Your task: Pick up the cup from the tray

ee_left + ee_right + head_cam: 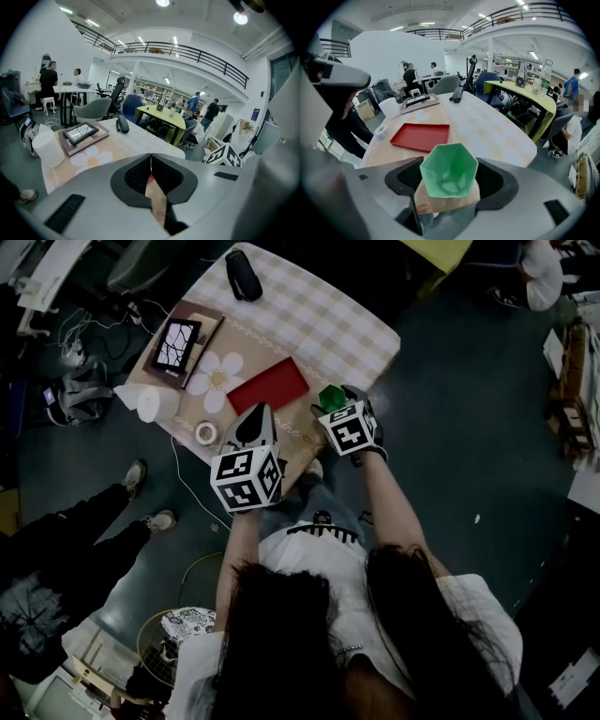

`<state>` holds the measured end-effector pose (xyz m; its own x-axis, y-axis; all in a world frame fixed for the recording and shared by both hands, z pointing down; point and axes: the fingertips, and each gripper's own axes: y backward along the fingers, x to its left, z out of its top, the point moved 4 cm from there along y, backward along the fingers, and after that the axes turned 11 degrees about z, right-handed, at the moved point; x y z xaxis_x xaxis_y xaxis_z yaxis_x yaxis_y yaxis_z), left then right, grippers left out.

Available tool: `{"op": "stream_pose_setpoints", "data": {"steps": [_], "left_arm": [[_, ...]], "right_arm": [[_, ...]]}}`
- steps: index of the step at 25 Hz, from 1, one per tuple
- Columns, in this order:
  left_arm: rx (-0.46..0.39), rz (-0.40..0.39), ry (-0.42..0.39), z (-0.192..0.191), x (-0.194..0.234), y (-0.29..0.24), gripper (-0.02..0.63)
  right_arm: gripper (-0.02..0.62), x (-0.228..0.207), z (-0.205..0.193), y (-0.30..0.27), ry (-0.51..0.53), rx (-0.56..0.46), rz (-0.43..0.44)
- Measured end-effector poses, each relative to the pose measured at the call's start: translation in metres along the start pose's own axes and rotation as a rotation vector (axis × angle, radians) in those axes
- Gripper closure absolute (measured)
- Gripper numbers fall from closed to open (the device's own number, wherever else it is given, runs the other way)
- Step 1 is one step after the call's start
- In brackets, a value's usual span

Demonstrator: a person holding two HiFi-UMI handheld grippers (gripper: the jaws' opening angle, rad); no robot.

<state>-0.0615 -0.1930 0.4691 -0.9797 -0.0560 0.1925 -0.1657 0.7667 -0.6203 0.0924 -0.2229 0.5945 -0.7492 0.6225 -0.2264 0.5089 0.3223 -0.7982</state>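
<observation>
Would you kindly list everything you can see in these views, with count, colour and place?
table: one, pale checked cloth, beneath everything else
tray: one, red, empty, towards the table's near edge
cup: one, green, faceted, off the tray, between the right gripper's jaws
black object: one, at the table's far end
framed panel: one, dark frame on a brown board, on the table's left side
paper roll: one, white, at the table's left edge
tape roll: one, pale, left of the tray
bystander: one, dark clothes, on the floor left of the table
left gripper: one, grey, jaws together, empty
right gripper: one, grey, clamped on the cup
</observation>
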Motion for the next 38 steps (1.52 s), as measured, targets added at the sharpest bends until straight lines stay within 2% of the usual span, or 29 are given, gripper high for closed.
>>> {"op": "stream_pose_setpoints", "data": {"steps": [6, 11, 19, 24, 32, 38], "left_arm": [[-0.011, 0.017, -0.001, -0.019, -0.017, 0.011, 0.601], [-0.011, 0.029, 0.008, -0.004, 0.004, 0.007, 0.601], [-0.026, 0.041, 0.022, -0.004, 0.007, 0.01, 0.601], [-0.03, 0.03, 0.018, -0.005, 0.004, 0.015, 0.601], [-0.062, 0.008, 0.018, 0.003, 0.002, 0.024, 0.601], [-0.09, -0.008, 0.022, 0.004, -0.001, 0.033, 0.601]], "right_arm": [[0.242, -0.003, -0.024, 0.011, 0.002, -0.018, 0.01], [0.242, -0.001, -0.003, 0.001, -0.026, -0.051, 0.004], [0.229, -0.001, 0.004, 0.009, -0.046, -0.105, 0.001], [0.229, 0.004, 0.018, 0.027, -0.054, -0.179, 0.0], [0.23, 0.016, 0.047, 0.063, -0.01, -0.302, -0.041], [0.23, 0.029, 0.062, 0.097, -0.009, -0.408, -0.012]]}}
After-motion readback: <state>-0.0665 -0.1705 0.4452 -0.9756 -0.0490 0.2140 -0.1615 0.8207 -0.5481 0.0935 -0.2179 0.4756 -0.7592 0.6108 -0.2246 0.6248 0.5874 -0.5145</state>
